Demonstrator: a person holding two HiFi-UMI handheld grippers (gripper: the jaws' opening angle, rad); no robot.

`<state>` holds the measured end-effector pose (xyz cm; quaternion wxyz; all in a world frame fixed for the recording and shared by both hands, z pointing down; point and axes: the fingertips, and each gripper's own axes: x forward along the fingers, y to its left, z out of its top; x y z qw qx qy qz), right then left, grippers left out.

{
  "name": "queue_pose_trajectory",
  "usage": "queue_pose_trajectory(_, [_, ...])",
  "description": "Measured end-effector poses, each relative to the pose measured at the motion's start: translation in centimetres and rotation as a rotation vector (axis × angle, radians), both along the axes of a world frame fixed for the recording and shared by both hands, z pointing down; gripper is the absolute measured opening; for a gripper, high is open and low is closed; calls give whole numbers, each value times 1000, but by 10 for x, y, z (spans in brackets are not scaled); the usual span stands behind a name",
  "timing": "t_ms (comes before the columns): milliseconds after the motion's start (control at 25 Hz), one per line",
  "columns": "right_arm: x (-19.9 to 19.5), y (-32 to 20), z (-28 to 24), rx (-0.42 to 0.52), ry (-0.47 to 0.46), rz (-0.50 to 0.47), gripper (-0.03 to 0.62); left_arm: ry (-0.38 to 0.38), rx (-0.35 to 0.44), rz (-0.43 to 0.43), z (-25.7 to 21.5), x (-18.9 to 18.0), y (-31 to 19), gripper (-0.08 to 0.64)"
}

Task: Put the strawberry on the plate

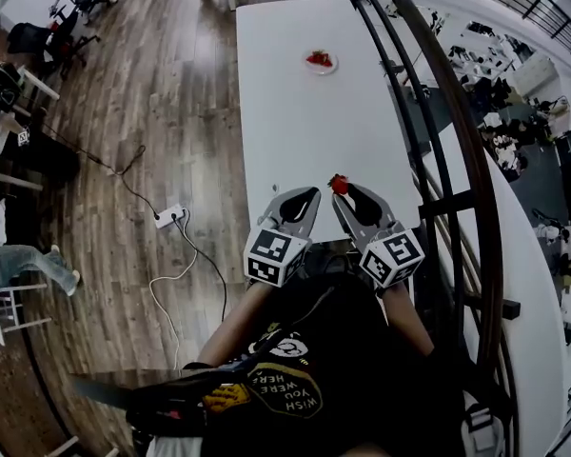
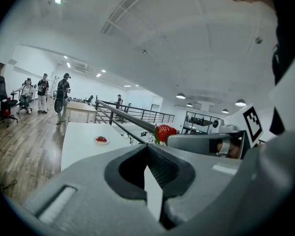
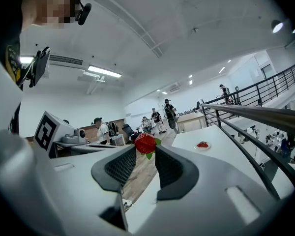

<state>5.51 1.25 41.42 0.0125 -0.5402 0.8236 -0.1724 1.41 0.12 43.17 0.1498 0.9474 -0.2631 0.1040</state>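
Gleaming red and seed-dimpled, the strawberry (image 3: 145,142) is pinched between the ribbed black pads at the tips of the right hand-held gripper (image 1: 342,189), in the air above the near end of the smooth white desk (image 1: 295,131). The left hand-held gripper (image 1: 307,196) hovers just beside it, its grey jaws closed on nothing. A small round plate (image 1: 321,62) holding red fruit sits far up the desk.

I've got the head view looking steeply down over the near end of the desk (image 1: 295,122). Both gripper views ride close behind their own jaws, facing level along the desk; all three catch the far plate (image 1: 321,63).
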Motion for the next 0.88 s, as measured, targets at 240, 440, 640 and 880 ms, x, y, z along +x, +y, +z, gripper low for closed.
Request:
queue_pose_trajectory(240, [34,-34,9,-27,-3,-11,126,-23,4,-14,0,27,-37,3])
queue_pose_trajectory(440, [59,-56,10,-42,-23,-39,126,-42,-6,-56,2,44,-62,3])
queue_pose_trajectory(640, [78,-81,22,-48,-8,-62,126,-62,-18,-93,13,55,-82,3])
queue_pose_trajectory(880, [87,-104,21,-53,-15,-70,126,-64,-52,-96,18,66,-98,3])
